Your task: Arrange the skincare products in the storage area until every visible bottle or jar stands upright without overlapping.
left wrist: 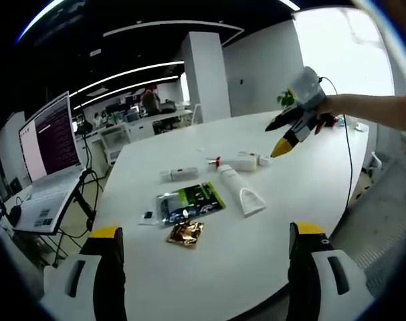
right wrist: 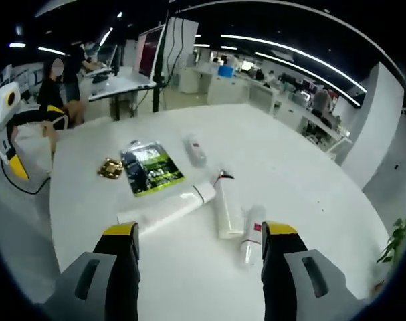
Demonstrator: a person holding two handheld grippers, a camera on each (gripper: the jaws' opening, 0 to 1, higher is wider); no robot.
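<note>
White table [left wrist: 269, 227], rounded edge, open-plan office around it.

Left gripper [left wrist: 206, 251]: jaws wide apart, nothing between them, held above the near edge of the table. It also appears at the far left of the right gripper view [right wrist: 12, 150], off the table's edge.

Right gripper [right wrist: 197, 244]: jaws wide apart, empty, poised over the table just short of the tubes. In the left gripper view it appears at upper right [left wrist: 286, 137], held by a hand [left wrist: 333, 107], above the far side of the table; how far open it is cannot be told from there.

Skincare items, all lying flat near the table's middle:
- Long white tube [left wrist: 241, 188], cap end toward the other pieces.
- Second tube [right wrist: 224, 204] with a red-tipped nozzle, lying beside the long tube, ends close together; touching or not, I cannot tell.
- Small bottle [right wrist: 251, 242] with a red mark, just beside the second tube.
- Small white tube [left wrist: 180, 174], apart from the rest, beyond the packet.

Other items:
- Green-and-black packet [left wrist: 189, 202], flat.
- Gold foil sachet [left wrist: 184, 233], next to the packet.
- Laptop [left wrist: 47, 160], open, on a stand off the table.
</note>
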